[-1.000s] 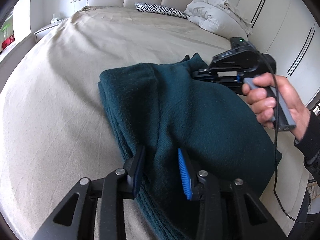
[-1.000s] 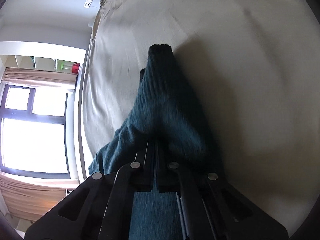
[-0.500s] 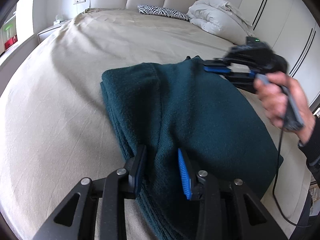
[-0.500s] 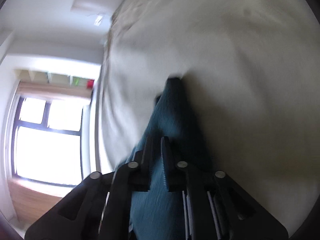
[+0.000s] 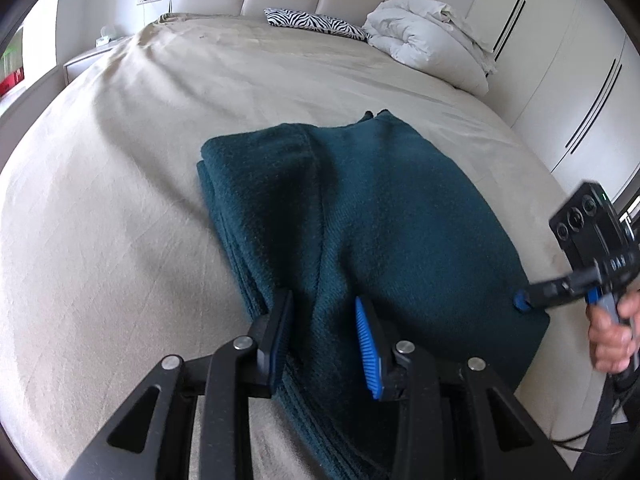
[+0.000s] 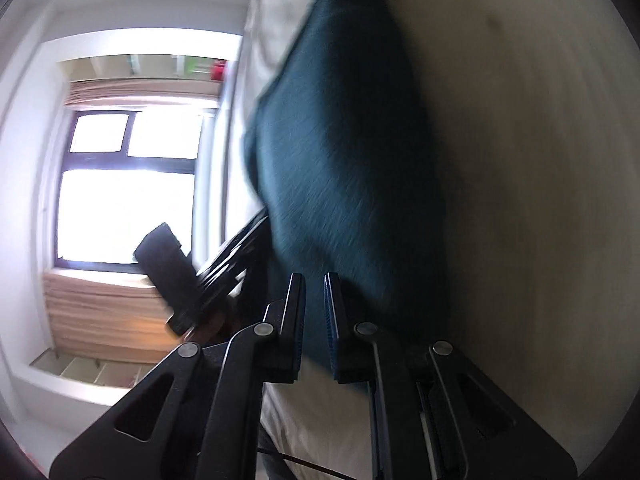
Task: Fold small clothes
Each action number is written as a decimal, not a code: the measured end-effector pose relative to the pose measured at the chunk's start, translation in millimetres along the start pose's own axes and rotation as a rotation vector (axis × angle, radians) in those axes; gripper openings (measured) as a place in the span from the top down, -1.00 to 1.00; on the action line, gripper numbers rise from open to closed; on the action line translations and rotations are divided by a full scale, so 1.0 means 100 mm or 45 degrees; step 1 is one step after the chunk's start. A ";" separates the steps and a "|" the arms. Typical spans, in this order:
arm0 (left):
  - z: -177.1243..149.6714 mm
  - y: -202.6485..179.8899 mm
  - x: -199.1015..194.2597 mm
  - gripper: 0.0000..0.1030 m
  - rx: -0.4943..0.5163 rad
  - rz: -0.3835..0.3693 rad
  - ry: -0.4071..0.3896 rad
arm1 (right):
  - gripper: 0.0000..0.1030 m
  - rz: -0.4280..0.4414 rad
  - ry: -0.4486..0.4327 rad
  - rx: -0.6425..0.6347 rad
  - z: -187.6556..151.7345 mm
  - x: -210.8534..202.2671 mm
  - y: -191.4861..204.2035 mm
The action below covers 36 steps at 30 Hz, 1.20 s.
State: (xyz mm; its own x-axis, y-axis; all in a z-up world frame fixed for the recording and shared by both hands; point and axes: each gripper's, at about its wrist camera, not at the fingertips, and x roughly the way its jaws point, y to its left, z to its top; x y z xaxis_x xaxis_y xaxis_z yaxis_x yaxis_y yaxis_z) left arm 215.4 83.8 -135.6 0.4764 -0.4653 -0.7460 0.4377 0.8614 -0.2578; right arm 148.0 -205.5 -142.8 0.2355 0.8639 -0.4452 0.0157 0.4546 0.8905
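A dark teal knit garment (image 5: 372,216) lies folded in a thick rectangle on the beige bed (image 5: 120,200). My left gripper (image 5: 322,326) sits at the garment's near edge, its blue-padded fingers (image 5: 366,344) pinching a raised ridge of the cloth. My right gripper (image 5: 520,300), held by a hand (image 5: 612,332), hovers beside the garment's near right corner. In the blurred right wrist view the right gripper (image 6: 314,280) has its jaws almost together with nothing between them, and the teal garment (image 6: 344,140) lies just ahead.
A zebra-print pillow (image 5: 316,22) and a bunched white duvet (image 5: 428,36) lie at the head of the bed. White wardrobe doors (image 5: 580,80) line the right side. A nightstand (image 5: 86,62) stands at the far left, and a bright window (image 6: 120,184) is beyond the bed.
The right gripper let go of the garment's far corner and swung down to its near right corner. The cloth now lies flat. The left gripper stayed put.
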 end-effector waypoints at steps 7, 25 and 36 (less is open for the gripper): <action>-0.09 0.10 -0.13 0.32 -0.094 -0.083 -0.053 | 0.84 0.006 -0.026 -0.001 -0.14 -0.07 -0.37; -0.16 0.42 -0.21 -0.27 -0.474 -0.140 0.069 | -0.36 -0.184 -0.162 0.090 0.82 -0.10 -0.15; -0.01 0.48 0.09 -0.04 -0.658 -0.284 0.157 | -0.11 -0.291 -0.065 0.025 1.05 0.38 0.05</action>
State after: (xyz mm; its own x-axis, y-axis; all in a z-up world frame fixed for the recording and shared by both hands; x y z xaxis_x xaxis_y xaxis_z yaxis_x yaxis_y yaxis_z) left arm 240.1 121.7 -155.0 0.3091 -0.6469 -0.6971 0.0730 0.7469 -0.6609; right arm 259.2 -193.0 -145.3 0.2722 0.7268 -0.6306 0.0930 0.6324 0.7690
